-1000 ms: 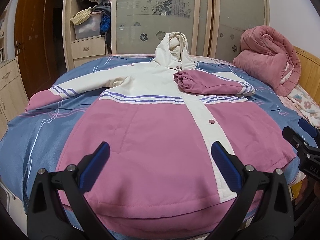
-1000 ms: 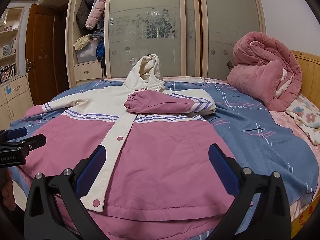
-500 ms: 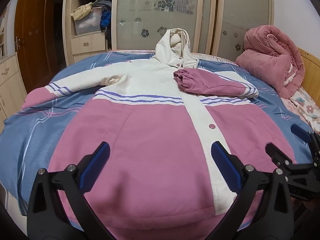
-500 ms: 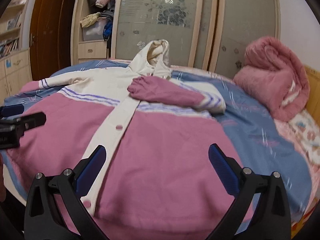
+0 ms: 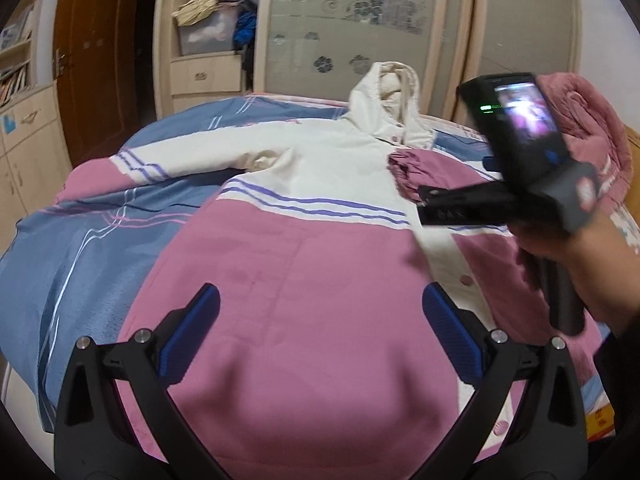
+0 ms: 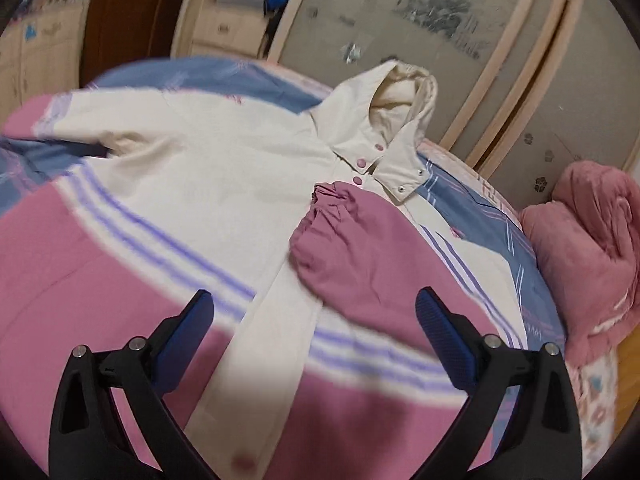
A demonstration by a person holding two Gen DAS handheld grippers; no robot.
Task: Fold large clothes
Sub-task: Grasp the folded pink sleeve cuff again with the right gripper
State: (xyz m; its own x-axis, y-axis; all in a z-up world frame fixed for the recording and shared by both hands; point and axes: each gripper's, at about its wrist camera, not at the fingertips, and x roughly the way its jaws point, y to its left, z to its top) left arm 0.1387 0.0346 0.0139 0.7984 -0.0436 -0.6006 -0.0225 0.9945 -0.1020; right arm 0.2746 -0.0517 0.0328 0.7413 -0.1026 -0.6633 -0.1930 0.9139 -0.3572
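Hooded jacket (image 5: 320,264): pink and cream, flat and front-up on the bed (image 5: 80,240), hood toward the wardrobe (image 5: 360,32)
Folded sleeve (image 6: 360,252): pink, lies across the chest; the other sleeve (image 5: 168,160) is spread out
Left hand-held gripper (image 5: 320,336): jaws wide, empty, over the lower hem
Right hand-held gripper (image 6: 316,332): jaws wide, empty, above the chest; blurred
Hidden: right hand-held gripper body and hand (image 5: 592,252) block the jacket's far side in left view
Quilt (image 6: 588,248): pink, rolled, cut off at the edge
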